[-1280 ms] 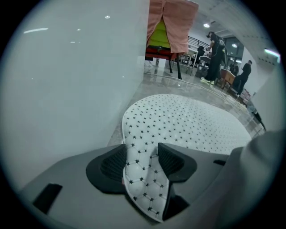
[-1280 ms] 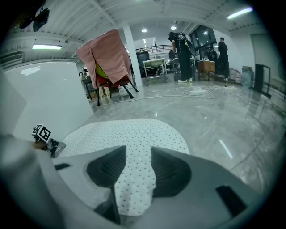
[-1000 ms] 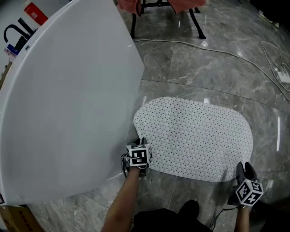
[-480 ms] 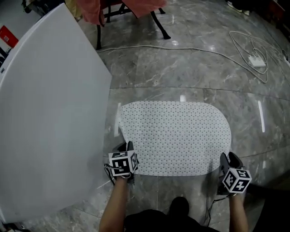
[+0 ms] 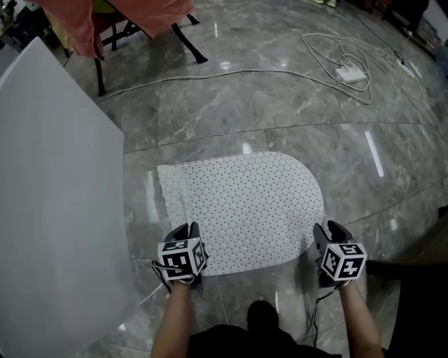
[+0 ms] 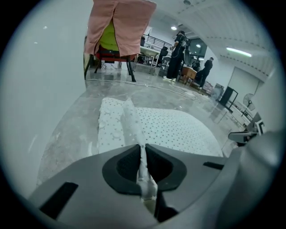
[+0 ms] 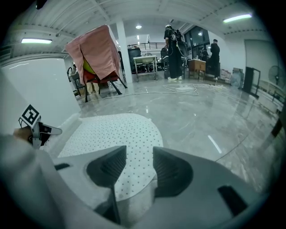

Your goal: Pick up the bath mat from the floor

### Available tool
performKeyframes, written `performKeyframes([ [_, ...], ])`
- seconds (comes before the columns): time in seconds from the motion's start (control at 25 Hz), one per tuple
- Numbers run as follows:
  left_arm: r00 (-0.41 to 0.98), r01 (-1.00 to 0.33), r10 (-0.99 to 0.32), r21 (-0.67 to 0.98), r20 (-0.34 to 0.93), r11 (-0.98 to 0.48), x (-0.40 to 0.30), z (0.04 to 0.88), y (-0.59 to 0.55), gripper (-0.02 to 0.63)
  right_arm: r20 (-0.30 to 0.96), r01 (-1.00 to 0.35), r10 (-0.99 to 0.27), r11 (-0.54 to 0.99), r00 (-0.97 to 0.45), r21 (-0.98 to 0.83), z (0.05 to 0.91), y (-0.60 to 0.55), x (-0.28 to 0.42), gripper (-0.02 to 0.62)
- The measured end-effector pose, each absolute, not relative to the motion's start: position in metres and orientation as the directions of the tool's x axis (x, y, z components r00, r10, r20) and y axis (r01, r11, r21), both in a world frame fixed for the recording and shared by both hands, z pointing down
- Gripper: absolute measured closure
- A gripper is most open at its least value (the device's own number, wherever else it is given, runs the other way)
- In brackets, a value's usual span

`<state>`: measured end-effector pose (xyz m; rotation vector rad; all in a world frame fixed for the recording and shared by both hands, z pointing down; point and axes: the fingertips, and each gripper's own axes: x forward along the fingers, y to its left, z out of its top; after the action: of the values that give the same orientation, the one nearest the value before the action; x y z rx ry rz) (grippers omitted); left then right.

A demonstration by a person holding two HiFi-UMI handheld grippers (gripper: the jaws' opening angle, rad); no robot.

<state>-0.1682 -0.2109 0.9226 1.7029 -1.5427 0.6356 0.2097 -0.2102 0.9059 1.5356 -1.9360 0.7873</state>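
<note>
Bath mat (image 5: 241,210) lies flat on the grey marble floor (image 5: 231,105), white and dotted, with its rounded end pointing away from the person and its straight near edge toward their feet. Its left side runs just beside a large white panel (image 5: 49,210). The two tools are set at the two near corners, apparently so the mat can be lifted evenly by its near edge and not dragged from one side. The left gripper (image 5: 189,234) is at the near left corner. In the left gripper view its fingers are closed almost completely on a thin raised fold of the mat (image 6: 134,127), and the left gripper (image 6: 142,150) has that ridge clamped between its pads. The fold runs forward from the grip, so the corner is already puckered up off the floor. The right gripper (image 5: 325,234) sits low at the near right corner. In the right gripper view the fingers of the right gripper (image 7: 139,161) stand roughly half apart, with the mat's edge (image 7: 129,179) lying between and below them. The pads are not pressing on it, so nothing is held on that side yet. Further off on the floor are a white cable (image 5: 280,70) and a pink-draped chair (image 5: 119,17), well away from the mat.
</note>
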Motion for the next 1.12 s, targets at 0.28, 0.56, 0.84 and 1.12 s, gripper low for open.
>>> performKeyframes([
  [0.28, 0.260, -0.963, -0.581, 0.252, 0.772, -0.096, -0.113, 0.926, -0.220, 0.589, 0.796, -0.978, -0.574, 0.180, -0.191, -0.104, 0.934, -0.225, 0.235, 0.419],
  [0.56, 0.320, -0.947, -0.546, 0.269, 0.775, -0.173, -0.087, 0.930, -0.220, 0.589, 0.819, -0.973, -0.542, 0.216, -0.188, -0.080, 0.948, -0.260, 0.244, 0.419],
  [0.84, 0.323, -0.946, -0.541, 0.273, 0.777, -0.172, -0.091, 0.933, -0.224, 0.589, 0.857, -0.967, -0.471, 0.231, -0.209, -0.109, 0.972, -0.277, 0.232, 0.323],
  [1.12, 0.326, -0.944, -0.559, 0.290, 0.762, -0.155, -0.092, 0.930, -0.229, 0.589, 0.878, -0.967, -0.444, 0.243, -0.180, -0.075, 0.988, -0.279, 0.231, 0.296],
])
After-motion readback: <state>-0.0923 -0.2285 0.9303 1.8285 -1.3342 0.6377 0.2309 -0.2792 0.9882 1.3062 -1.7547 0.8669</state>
